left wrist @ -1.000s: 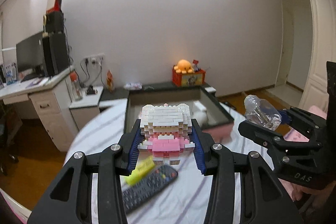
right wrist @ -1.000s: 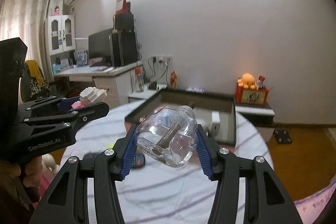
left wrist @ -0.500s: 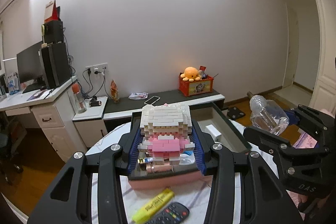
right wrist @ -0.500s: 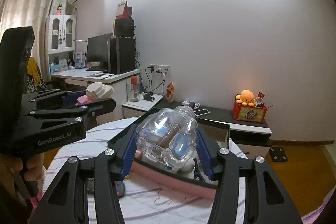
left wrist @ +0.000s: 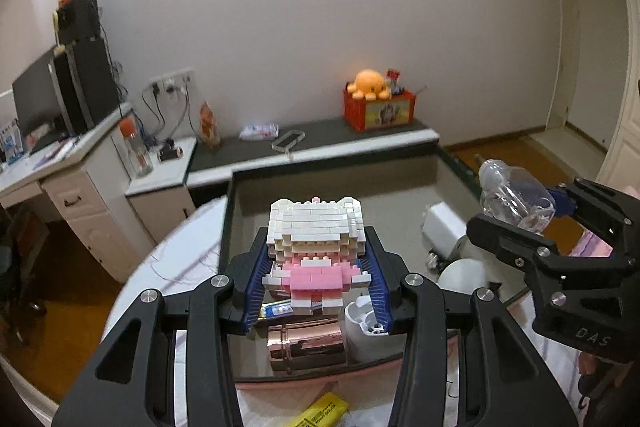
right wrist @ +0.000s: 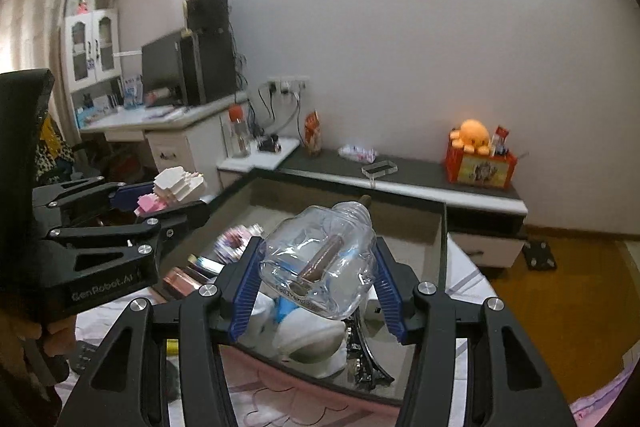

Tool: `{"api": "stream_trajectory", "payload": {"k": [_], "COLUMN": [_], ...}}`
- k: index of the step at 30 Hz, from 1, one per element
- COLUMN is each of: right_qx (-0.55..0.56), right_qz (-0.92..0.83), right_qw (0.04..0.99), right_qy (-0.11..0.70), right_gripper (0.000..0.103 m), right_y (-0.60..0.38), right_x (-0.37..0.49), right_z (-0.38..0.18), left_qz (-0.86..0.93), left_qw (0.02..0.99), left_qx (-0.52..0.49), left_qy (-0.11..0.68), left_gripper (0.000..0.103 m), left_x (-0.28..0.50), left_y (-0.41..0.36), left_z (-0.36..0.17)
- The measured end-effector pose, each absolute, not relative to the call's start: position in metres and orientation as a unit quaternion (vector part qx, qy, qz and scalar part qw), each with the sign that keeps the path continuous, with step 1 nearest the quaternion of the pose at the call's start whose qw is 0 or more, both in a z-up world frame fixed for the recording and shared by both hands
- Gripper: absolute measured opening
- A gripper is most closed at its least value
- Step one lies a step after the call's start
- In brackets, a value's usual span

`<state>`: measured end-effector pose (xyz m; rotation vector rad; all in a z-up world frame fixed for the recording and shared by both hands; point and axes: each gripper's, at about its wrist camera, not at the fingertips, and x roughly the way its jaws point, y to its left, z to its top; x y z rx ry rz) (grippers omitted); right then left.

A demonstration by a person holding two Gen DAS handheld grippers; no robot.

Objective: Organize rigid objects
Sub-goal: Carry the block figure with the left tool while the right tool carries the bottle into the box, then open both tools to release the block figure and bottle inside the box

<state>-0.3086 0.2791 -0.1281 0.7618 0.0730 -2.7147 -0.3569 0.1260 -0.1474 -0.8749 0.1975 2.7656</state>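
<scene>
now carried over the open box point(left wrist: 452, 163), no longer short of it above the counter. left gripper point(left wrist: 316, 281) jaws clamped on brick figure point(left wrist: 314, 247); right gripper point(right wrist: 316, 289) jaws clamped on clear bottle point(right wrist: 320, 263). both loads above box interior: ready for lowering and release.

Round cloth-covered table point(left wrist: 172, 267) — open box point(left wrist: 400, 175), yellow highlighter point(left wrist: 320, 413) on it

White and pink brick figure point(left wrist: 315, 253) between blue-padded black gripper fingers point(left wrist: 254, 291). Clear glass bottle point(right wrist: 320, 265), brown stopper inside. Dark-rimmed box point(left wrist: 400, 169), grey inside. Rose-gold tube point(left wrist: 306, 345). Yellow highlighter point(left wrist: 320, 413). White cloth point(left wrist: 188, 267), faint lilac stripes.
</scene>
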Motion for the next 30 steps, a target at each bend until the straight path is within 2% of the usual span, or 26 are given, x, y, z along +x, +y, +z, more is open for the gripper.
{"api": "stream_trajectory", "payload": {"k": [8, 15, 16, 17, 20, 23, 25, 28, 30], "right_qx": [0.306, 0.301, 0.298, 0.297, 0.293, 0.291, 0.286, 0.271, 0.262], "right_qz": [-0.94, -0.942, -0.943, -0.943, -0.944, -0.945, -0.947, -0.951, -0.954], "right_qw": [0.151, 0.145, 0.147, 0.149, 0.151, 0.151, 0.146, 0.145, 0.145], "right_qy": [0.021, 0.013, 0.011, 0.009, 0.003, -0.003, 0.0, -0.003, -0.003], "right_gripper": [0.054, 0.054, 0.054, 0.054, 0.054, 0.061, 0.071, 0.079, 0.079], "right_y": [0.281, 0.282, 0.283, 0.283, 0.284, 0.284, 0.283, 0.282, 0.28], "right_x": [-0.335, -0.338, -0.337, -0.336, -0.333, -0.326, -0.321, -0.305, -0.293], "right_z": [-0.154, -0.158, -0.157, -0.156, -0.152, -0.145, -0.141, -0.13, -0.122], "left_qz": [0.932, 0.932, 0.932, 0.931, 0.936, 0.939, 0.94, 0.943, 0.945], "left_qw": [0.12, 0.115, 0.117, 0.118, 0.114, 0.107, 0.106, 0.102, 0.097], "left_qx": [-0.335, -0.336, -0.335, -0.336, -0.323, -0.318, -0.316, -0.31, -0.304], "left_qy": [0.075, 0.077, 0.076, 0.075, 0.078, 0.078, 0.07, 0.065, 0.068], "left_gripper": [0.044, 0.047, 0.054, 0.065, 0.083, 0.09, 0.095, 0.099, 0.1], "left_x": [-0.375, -0.374, -0.373, -0.373, -0.366, -0.358, -0.351, -0.337, -0.324], "left_y": [0.133, 0.133, 0.133, 0.133, 0.131, 0.124, 0.117, 0.108, 0.104], "left_z": [-0.176, -0.179, -0.178, -0.177, -0.172, -0.165, -0.16, -0.152, -0.146]}}
